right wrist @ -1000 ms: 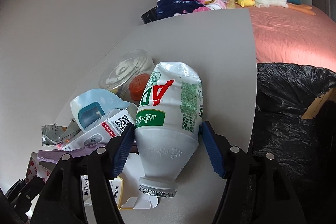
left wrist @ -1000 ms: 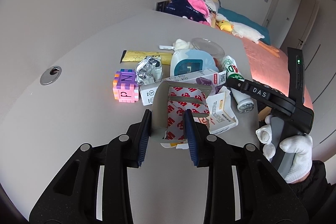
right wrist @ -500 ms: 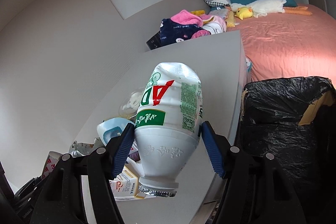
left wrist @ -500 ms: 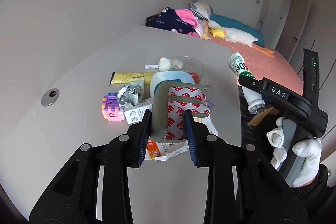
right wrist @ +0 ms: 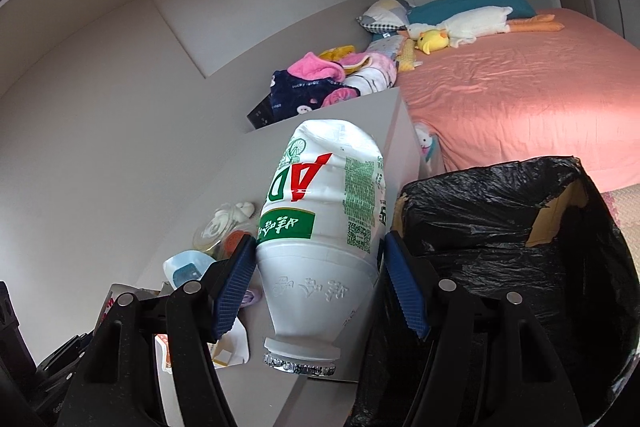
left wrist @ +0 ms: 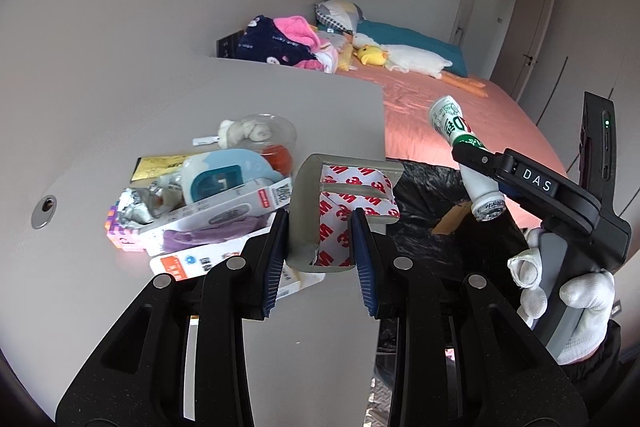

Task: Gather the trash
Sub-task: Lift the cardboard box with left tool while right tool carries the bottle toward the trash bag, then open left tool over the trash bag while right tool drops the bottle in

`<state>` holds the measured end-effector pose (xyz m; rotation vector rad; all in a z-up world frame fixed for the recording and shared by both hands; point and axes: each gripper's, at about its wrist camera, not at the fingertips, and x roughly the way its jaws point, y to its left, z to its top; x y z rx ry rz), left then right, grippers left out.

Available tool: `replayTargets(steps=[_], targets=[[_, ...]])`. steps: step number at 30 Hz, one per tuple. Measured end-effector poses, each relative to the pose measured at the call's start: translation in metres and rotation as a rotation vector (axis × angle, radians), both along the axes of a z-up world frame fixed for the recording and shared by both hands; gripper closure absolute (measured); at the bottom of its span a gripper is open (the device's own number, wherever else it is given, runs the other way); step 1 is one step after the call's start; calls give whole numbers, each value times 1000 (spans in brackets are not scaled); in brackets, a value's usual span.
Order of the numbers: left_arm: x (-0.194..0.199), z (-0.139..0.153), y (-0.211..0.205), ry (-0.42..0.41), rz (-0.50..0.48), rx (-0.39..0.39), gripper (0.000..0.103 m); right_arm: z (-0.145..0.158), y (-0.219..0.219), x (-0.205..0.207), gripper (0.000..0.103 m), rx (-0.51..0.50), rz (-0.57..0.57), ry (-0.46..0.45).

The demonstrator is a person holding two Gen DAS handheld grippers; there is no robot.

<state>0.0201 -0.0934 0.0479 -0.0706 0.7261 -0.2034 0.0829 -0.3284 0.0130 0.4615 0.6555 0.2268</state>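
Bedroom, grey table cluttered: left gripper jaws clamped on grey 3M-taped foam strip, near table edge. Right gripper jaws gripping upturned AD milk bottle beside black-lined bin. Neither binned yet; pile left.

Bin right of table (touching).

Both wrist views face bedward, sharing the table clutter

A white plastic drink bottle hangs neck-down beside the black-lined bin; a grey foam strip with red-printed white backing stands upright.
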Motion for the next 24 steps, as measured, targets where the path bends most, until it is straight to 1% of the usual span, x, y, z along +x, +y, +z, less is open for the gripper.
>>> replayTargets(steps=[14, 17, 19, 20, 21, 22, 23, 24], targets=[[38, -18, -88, 48, -184, -12, 71, -2, -72, -14, 36, -17, -138, 7], [46, -23, -103, 63, -218, -23, 71, -4, -83, -15, 36, -17, -157, 15], [50, -25, -113, 79, -255, -49, 70, -2, -89, -17, 36, -25, -163, 16], [53, -27, -118, 96, -284, -74, 64, -1, -92, -19, 36, -34, -180, 13], [58, -29, -122, 124, -313, -104, 48, 1, -95, -21, 29, -50, -214, 6], [62, -32, -127, 145, -315, -123, 6, 3, -99, -24, 22, -69, -257, -1], [63, -34, -130, 145, -315, -138, 6, 5, -103, -27, 13, -84, -296, -14], [66, -37, -134, 151, -319, -135, 6, 6, -106, -30, 13, -90, -310, -27]])
